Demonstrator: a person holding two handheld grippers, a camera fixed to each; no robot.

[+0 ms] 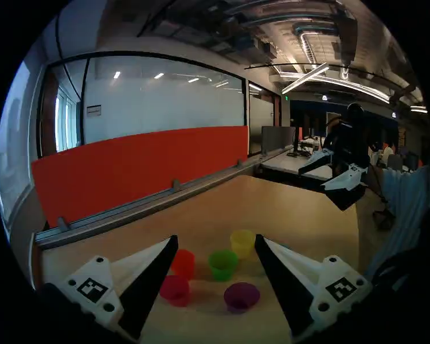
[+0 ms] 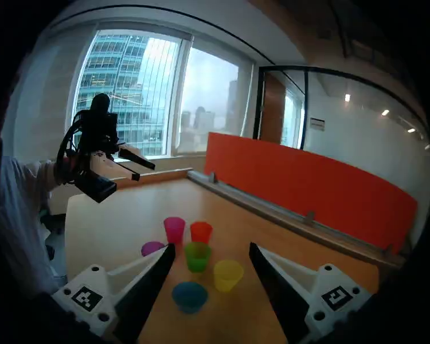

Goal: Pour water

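Holds left gripper [image 1: 215, 238] and right gripper [image 2: 211, 246] spread apart, empty, over table [image 1: 284, 206], facing cups [image 2: 227, 274] clustered around green cup [image 2: 197, 255].

The left gripper [image 1: 215, 241] has two white wedge-shaped fingers with black inner faces. Each bears a square black-and-white marker and dark screw holes, either side of the green cup [image 1: 222, 264]. The right gripper [image 2: 211, 249] matches it. Left of the cup, a white sleeve [image 2: 20, 189] and a looping black cable [image 2: 63, 150] show.
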